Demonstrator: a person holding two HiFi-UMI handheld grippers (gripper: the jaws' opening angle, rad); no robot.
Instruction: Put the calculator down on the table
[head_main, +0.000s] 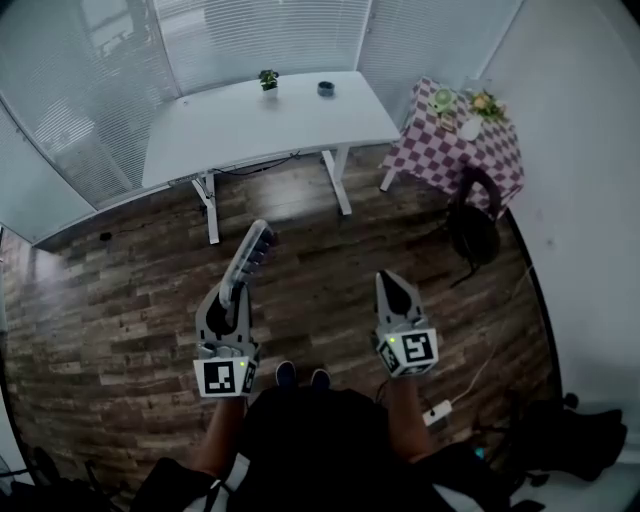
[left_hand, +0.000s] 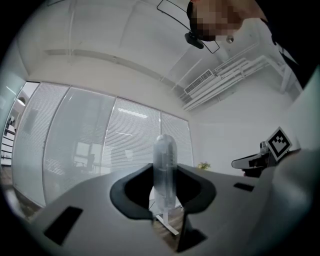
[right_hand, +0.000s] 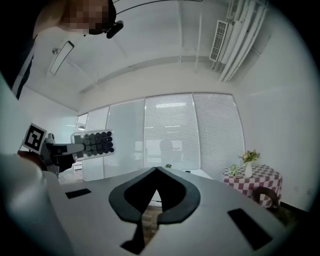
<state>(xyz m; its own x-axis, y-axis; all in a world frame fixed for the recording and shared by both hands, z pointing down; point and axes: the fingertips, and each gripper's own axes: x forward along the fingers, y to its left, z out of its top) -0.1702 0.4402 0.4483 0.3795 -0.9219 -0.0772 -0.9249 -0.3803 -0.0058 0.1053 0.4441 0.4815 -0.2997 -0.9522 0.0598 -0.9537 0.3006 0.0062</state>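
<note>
Person stands on brown wood-plank floor (head_main: 120, 300), one gripper in each hand, both held level at about waist height. Left gripper (left_hand: 165, 200) jaws clamped on near end of slim pale-cased calculator with dark round keys (left_hand: 165, 167); in the left gripper view it shows edge-on, standing up between the pads. In the right gripper view the key face is turned toward the right side. Calculator sticks out forward past the jaw tips, in the air over the floor, well apart from the long white rectangular table (head_main: 300, 125) ahead by the blinds. Right gripper (right_hand: 157, 172) jaws together at the tips, nothing between them, held beside the left one, not touching it. On the white table: small potted green plant (head_main: 268, 80) and small dark round object (head_main: 326, 88). Right of it, purple-and-white checked-cloth table (head_main: 450, 155) with small items, too small to tell.
</note>
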